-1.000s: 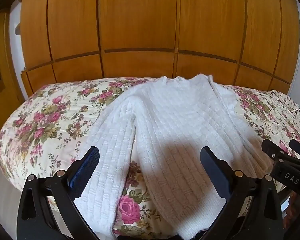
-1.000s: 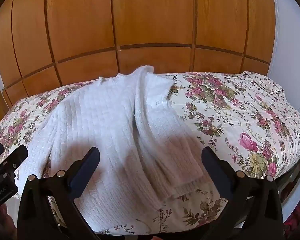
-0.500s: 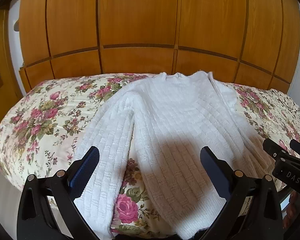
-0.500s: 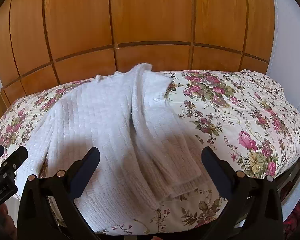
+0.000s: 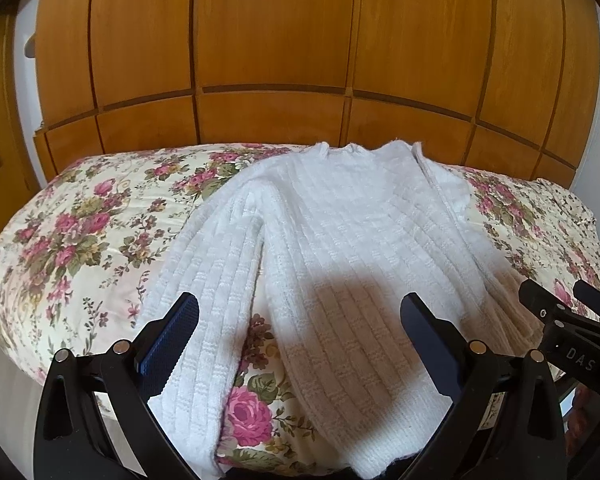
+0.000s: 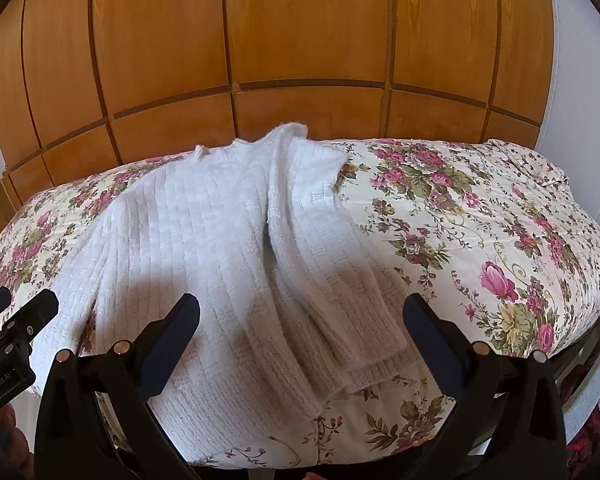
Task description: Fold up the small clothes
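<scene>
Left wrist view: bed (image 5: pixel 80 240) carries a white sweater (image 5: pixel 340 240), spread flat. One sleeve (image 6: pixel 340 280) is folded over the body; the other sleeve (image 5: pixel 204 300) lies unfolded, body fold pending. Left gripper (image 5: pixel 300 336) and right gripper (image 6: pixel 300 336) hover above the hem, jaws apart, holding nothing.

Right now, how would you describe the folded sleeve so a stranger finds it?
Find the floral bedspread before the wooden wardrobe. On it lies a white knit sweater. Its right sleeve lies folded beside the body; the other sleeve spreads outward.
</scene>
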`<act>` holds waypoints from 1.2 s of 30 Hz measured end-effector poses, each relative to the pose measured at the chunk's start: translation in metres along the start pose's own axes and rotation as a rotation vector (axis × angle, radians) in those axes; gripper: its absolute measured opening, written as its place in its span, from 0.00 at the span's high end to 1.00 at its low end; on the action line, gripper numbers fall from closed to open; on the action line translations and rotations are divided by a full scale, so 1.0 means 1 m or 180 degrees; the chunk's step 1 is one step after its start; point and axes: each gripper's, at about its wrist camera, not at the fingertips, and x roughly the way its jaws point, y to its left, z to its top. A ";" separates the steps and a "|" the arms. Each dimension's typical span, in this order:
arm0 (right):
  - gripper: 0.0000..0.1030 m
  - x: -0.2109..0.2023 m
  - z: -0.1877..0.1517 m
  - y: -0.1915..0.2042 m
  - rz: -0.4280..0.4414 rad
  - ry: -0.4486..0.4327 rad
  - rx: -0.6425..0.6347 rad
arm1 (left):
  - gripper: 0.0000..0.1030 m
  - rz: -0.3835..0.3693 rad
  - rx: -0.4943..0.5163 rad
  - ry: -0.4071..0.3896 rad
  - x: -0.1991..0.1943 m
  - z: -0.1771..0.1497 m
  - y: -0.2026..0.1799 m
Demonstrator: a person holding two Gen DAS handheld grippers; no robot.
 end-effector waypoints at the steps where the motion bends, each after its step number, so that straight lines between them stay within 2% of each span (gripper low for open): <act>1: 0.02 0.000 0.000 0.000 -0.0001 -0.0006 0.0002 | 0.03 -0.0004 -0.0001 0.0000 0.000 0.000 0.000; 18: 0.02 0.003 0.001 0.002 0.0020 0.0056 -0.0010 | 0.03 -0.0163 -0.0006 0.0136 0.008 -0.001 0.000; 36: 0.02 0.007 0.000 0.004 0.0026 0.0086 -0.0029 | 0.03 -0.0190 -0.0001 0.0197 0.013 -0.002 0.000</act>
